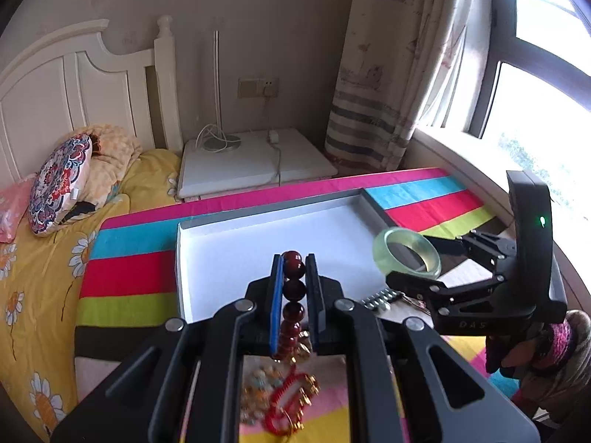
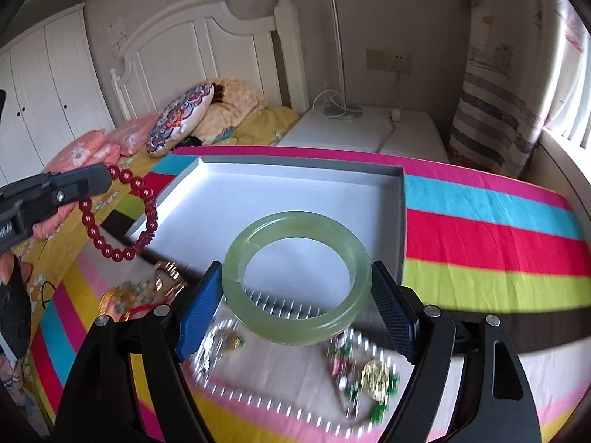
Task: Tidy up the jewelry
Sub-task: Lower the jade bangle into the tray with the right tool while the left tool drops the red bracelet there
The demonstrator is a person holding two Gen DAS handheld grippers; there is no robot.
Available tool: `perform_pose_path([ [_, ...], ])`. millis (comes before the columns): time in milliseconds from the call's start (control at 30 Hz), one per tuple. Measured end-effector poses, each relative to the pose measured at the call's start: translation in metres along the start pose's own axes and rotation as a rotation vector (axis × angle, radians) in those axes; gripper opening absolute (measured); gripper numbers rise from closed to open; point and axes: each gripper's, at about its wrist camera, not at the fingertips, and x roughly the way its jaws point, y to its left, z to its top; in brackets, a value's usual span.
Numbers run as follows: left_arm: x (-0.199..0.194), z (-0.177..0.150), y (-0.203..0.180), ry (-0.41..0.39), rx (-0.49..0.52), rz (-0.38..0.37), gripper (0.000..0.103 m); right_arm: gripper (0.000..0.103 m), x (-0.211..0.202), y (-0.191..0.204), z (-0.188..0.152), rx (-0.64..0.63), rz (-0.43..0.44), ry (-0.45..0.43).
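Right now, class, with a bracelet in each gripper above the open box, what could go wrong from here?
1. The green jade bangle is smooth and held only across its rim by the right gripper; it could slip and crack.
2. The red bead bracelet dangles from the left gripper and may snag the box wall.
3. The loose jewelry below could get knocked.

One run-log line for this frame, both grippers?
left gripper: shut on red bead bracelet | right gripper: shut on green bangle | both held above the table | white tray: nothing in it
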Motion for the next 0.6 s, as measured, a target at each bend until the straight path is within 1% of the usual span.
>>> perform_pose_path([
  [133,0.028,0.011,0.011,0.035,-0.010,0.012,0.011,0.077,0.029,-0.006,0.019,0.000,-0.022,0.045],
  [267,0.056,0.021,0.023,0.067,-0.032,-0.010,0.011,0.077,0.053,-0.007,0.031,-0.020,-0.036,0.094],
  [467,0.081,0.032,0.038,0.093,-0.045,-0.024,0.011,0.077,0.077,-0.003,0.044,-0.138,-0.021,0.162],
  [533,0.090,0.031,0.050,0.114,-0.070,-0.037,0.011,0.077,0.088,-0.004,0.045,-0.180,0.007,0.217],
  [567,0.093,0.030,0.056,0.121,-0.085,-0.046,0.015,0.081,0.091,-0.005,0.046,-0.194,0.010,0.225],
  [600,0.098,0.028,0.065,0.138,-0.108,-0.055,0.032,0.087,0.092,-0.007,0.046,-0.212,0.005,0.230],
])
